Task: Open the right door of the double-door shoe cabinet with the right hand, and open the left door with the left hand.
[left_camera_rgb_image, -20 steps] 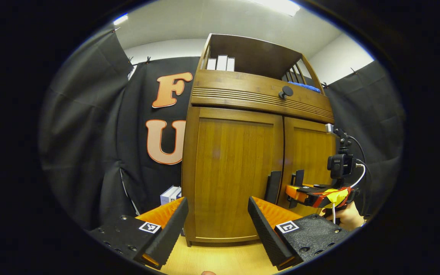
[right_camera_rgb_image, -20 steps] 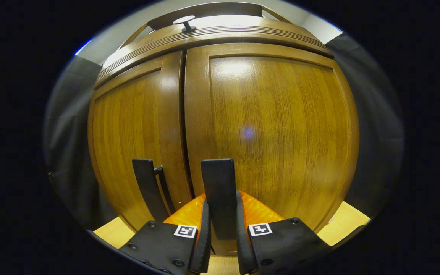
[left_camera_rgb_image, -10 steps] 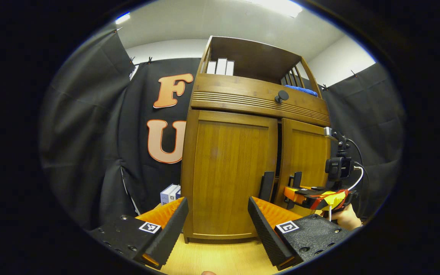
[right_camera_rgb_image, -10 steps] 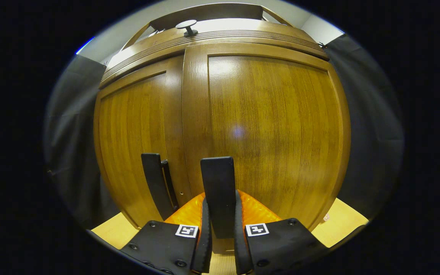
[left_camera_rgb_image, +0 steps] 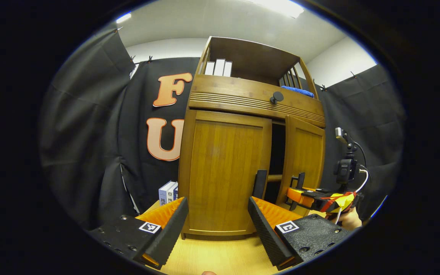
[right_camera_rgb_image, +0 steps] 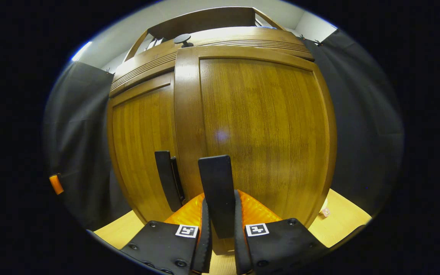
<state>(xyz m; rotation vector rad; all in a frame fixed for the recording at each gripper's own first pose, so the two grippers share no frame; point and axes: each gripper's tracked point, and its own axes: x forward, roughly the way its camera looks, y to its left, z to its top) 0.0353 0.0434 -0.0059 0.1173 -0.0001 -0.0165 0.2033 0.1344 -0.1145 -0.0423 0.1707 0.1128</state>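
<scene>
Swinging wider than before, right door [left_camera_rgb_image: 304, 162], its handle [right_camera_rgb_image: 217, 193] pinched by right tool [right_camera_rgb_image: 220, 244]; left tool [left_camera_rgb_image: 216, 229] spread.

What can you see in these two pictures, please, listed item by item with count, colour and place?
Shoe cabinet: one, brown wood, on the light wood floor.
Right door: one, brown, swung partly open.
Right door handle: one, black, between the right claw's fingers.
Left door: one, brown, shut.
Left door handle: one, black, at the left door's inner edge.
Knob: one, black, on the drawer front.
White boxes: three, top shelf.
Blue cloth: one, top shelf.
Books: a few, left of the cabinet.
Left claw: open, short of the cabinet.
Right claw: gripping the handle.
Hand: holding the right claw.
</scene>
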